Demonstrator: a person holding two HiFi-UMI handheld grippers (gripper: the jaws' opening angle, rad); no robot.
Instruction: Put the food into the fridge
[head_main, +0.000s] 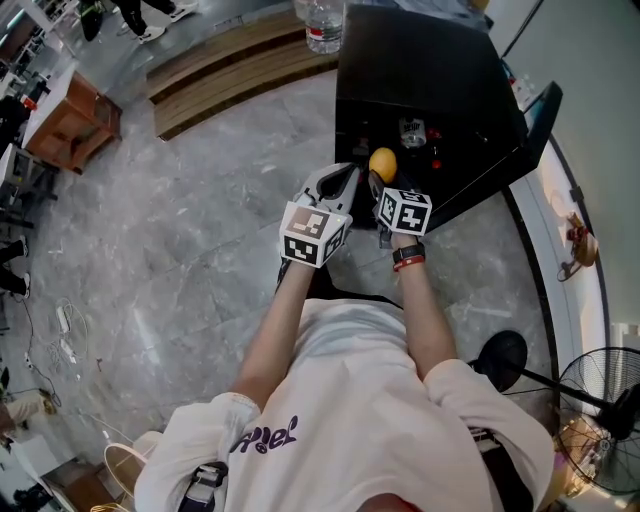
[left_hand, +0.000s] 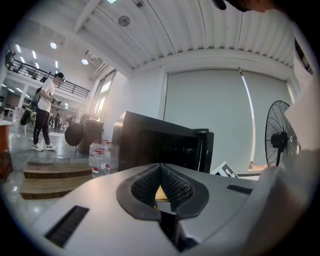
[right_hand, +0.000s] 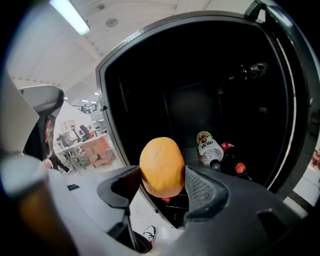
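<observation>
My right gripper is shut on an orange fruit, held just in front of the open black fridge. From the head view the orange fruit sits at the fridge opening, clamped in the right gripper. Inside the fridge lie a white-labelled bottle and a dark bottle with a red cap. The left gripper hangs beside the right one, jaws closed together with nothing between them; its own view shows the left gripper pointing at the fridge's side.
The fridge door stands open to the right. Water bottles stand on wooden steps at the back left. A floor fan is at the lower right. A person stands far off on the grey floor.
</observation>
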